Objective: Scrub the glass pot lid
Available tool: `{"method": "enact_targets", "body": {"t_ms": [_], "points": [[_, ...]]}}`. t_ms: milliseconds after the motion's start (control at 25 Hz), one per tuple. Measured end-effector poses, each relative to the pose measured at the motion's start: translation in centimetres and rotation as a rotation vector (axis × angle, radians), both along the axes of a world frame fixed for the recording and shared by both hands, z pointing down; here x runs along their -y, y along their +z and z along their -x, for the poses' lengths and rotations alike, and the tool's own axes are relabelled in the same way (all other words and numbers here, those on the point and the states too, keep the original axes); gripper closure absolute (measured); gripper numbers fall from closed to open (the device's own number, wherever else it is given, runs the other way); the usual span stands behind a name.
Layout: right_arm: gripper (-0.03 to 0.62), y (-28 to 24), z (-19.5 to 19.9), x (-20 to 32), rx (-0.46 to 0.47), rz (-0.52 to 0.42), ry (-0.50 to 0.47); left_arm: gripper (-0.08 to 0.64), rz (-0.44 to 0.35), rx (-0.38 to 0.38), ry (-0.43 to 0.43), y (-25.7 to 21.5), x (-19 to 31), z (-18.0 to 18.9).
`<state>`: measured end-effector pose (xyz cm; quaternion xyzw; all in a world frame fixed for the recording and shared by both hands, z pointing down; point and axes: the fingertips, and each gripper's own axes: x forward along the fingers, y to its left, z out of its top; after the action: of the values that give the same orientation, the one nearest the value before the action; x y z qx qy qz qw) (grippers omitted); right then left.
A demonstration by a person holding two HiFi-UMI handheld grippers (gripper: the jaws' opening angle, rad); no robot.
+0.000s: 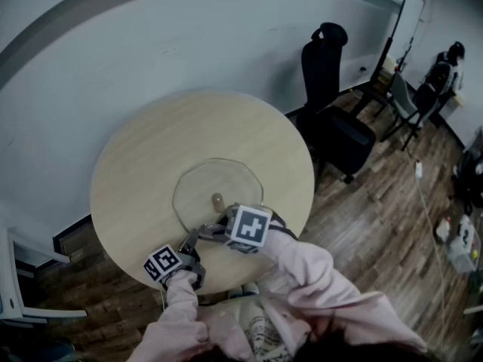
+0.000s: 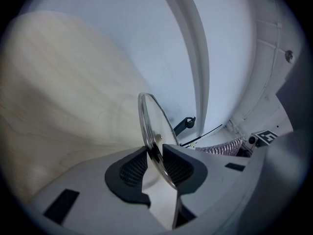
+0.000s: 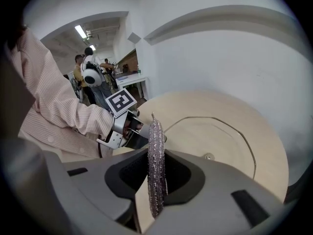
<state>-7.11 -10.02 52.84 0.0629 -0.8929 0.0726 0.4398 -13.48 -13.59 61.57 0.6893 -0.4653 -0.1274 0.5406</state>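
The left gripper [image 2: 155, 163] clamps the rim of the glass lid [image 1: 204, 183] at the table's [image 1: 143, 142] middle, likely steadying it for the right gripper [image 3: 156, 155], which pinches a scrub pad [image 3: 155, 131] nearer the table's front edge.

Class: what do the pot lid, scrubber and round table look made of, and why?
Pot lid: clear glass, see-through, with a shiny metal rim. Scrubber: glittery woven mesh, probably metallic fibre. Table: pale matt wood or laminate, with faint grain.

Pink striped sleeves [image 1: 311, 268], black-and-white marker cubes [image 1: 250, 227]
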Motion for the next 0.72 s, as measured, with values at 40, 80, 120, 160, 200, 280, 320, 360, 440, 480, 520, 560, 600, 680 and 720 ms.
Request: {"method": "enact_targets", "body": {"t_ms": [40,80,120,160,200,280,320,360,440,480,520,560,600,680,720], "points": [[0.509,0.0,-0.2,0.3,0.020,0.003,0.017,0.453,-0.001,0.001,0.000,0.1,-0.1,0.0],[0.509,0.1,-0.4,0.6,0.046,0.007,0.035,0.453,-0.001,0.002,0.001,0.1,-0.1,0.0],[0.509,-0.1,-0.5,0.9,0.081,0.014,0.051,0.453,-0.001,0.003,0.002,0.1,-0.2,-0.1],[0.509,-0.4,-0.6,1.1,0.125,0.023,0.066,0.452,-0.001,0.005,0.002,0.1,-0.2,-0.1],[0.509,-0.9,-0.6,1.2,0.177,0.034,0.082,0.451,-0.001,0.007,0.001,0.1,-0.2,-0.2],[0.509,-1.9,-0.9,1.6,0.290,0.061,0.126,0.451,-0.003,0.014,-0.001,0.1,-0.2,-0.2],[0.509,-2.4,-1.0,1.8,0.345,0.072,0.151,0.449,-0.005,0.019,-0.001,0.0,-0.2,-0.3],[0.509,-2.8,-1.3,2.0,0.395,0.080,0.173,0.449,-0.007,0.024,0.000,0.0,-0.2,-0.4],[0.509,-3.5,-1.8,2.3,0.470,0.089,0.204,0.448,-0.012,0.030,0.000,0.0,-0.2,-0.5],[0.509,-3.7,-2.0,2.4,0.496,0.093,0.213,0.448,-0.012,0.030,-0.002,-0.1,-0.3,-0.5],[0.509,-3.8,-2.1,2.4,0.514,0.098,0.219,0.448,-0.012,0.030,-0.004,-0.1,-0.3,-0.5],[0.509,-3.8,-2.2,2.4,0.526,0.105,0.224,0.448,-0.011,0.030,-0.006,-0.1,-0.3,-0.4],[0.509,-3.7,-2.3,2.4,0.536,0.111,0.228,0.448,-0.010,0.031,-0.006,-0.1,-0.3,-0.4],[0.509,-3.6,-2.6,2.3,0.556,0.127,0.234,0.445,-0.008,0.034,-0.003,-0.1,-0.4,-0.4],[0.509,-3.7,-2.7,2.3,0.567,0.135,0.237,0.445,-0.009,0.036,0.000,-0.1,-0.4,-0.5]]}}
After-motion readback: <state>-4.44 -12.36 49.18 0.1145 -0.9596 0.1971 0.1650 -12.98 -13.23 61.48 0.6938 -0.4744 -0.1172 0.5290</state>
